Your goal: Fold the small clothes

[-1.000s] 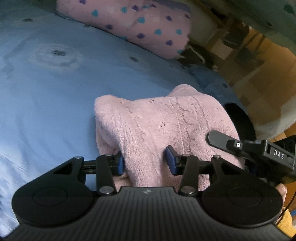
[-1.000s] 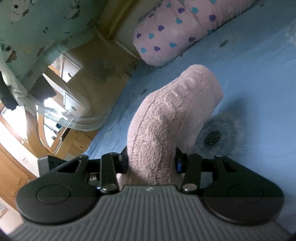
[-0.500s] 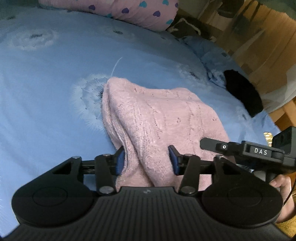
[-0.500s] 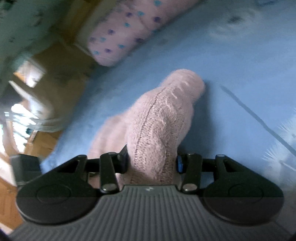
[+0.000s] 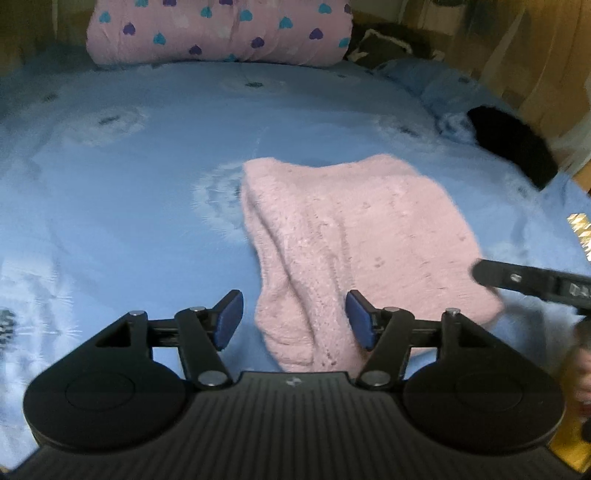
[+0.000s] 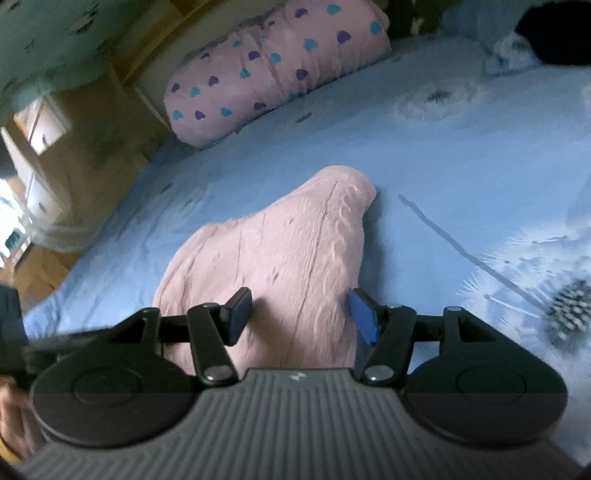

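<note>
A pink knitted garment [image 5: 354, 236] lies folded on the blue bedsheet [image 5: 129, 206]. My left gripper [image 5: 293, 319] is open, its blue pads apart on either side of the garment's near left corner, not pressing it. In the right wrist view the same garment [image 6: 280, 251] lies flat, and my right gripper [image 6: 301, 314] is open over its near edge with the pads spread. The right gripper's body shows at the right edge of the left wrist view [image 5: 532, 280].
A pink pillow with heart prints [image 5: 221, 33] lies at the head of the bed. A black cloth [image 5: 513, 144] lies near the bed's right edge. Wooden furniture [image 6: 48, 158] stands beside the bed. The sheet has dandelion prints [image 6: 565, 314].
Both grippers lowered the lifted garment onto the bed and opened, letting go of it. The garment now lies flat and folded.
</note>
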`<state>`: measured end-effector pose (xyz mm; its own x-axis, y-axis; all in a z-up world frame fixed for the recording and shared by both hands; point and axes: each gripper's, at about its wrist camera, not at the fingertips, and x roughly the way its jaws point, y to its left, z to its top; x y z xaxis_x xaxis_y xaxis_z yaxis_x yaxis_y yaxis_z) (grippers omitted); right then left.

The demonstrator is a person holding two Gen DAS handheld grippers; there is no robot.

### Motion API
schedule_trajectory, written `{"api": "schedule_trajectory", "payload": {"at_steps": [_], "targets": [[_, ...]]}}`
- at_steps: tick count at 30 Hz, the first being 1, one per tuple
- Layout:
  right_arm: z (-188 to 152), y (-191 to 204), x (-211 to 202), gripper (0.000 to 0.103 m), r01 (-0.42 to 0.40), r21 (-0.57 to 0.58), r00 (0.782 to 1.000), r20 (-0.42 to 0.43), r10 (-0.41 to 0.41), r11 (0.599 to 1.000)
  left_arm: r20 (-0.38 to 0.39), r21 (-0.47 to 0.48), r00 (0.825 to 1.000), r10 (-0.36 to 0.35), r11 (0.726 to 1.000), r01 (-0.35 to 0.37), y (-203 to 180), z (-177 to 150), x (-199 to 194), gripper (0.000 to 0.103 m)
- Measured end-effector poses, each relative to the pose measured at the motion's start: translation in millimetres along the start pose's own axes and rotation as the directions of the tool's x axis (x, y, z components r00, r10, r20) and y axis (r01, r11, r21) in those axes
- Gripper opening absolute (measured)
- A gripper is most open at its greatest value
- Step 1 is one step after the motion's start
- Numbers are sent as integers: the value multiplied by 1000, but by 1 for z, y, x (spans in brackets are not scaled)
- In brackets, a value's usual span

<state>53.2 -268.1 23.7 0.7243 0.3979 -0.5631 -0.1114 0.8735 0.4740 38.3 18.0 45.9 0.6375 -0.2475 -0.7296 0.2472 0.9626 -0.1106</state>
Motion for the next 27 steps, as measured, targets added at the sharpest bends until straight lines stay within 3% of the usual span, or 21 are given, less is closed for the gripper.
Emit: {"api": "schedule_trajectory", "payload": {"at_steps": [5, 9, 14, 19, 27], "targets": [[-18, 9, 0, 61, 132, -155, 991, -11, -135, 979, -1, -1, 999, 33, 999, -33, 7, -7, 11, 77], [-24, -2, -1, 61, 125, -108, 992, -13, -127, 986, 27, -23, 999, 34, 999, -34, 7, -11, 2, 77], [-31, 8, -20, 62, 139, -131, 990, 53, -134, 982, 31, -17, 998, 58, 998, -58, -8, -17, -15, 81], [-42, 25, -38, 66, 164, -186, 984, 98, -148, 969, 42, -14, 994, 103, 995, -103, -28, -25, -31, 100], [-65, 49, -52, 70, 194, -252, 977, 135, -165, 948, 4, -21, 993, 121, 993, -120, -49, -49, -37, 102]]}}
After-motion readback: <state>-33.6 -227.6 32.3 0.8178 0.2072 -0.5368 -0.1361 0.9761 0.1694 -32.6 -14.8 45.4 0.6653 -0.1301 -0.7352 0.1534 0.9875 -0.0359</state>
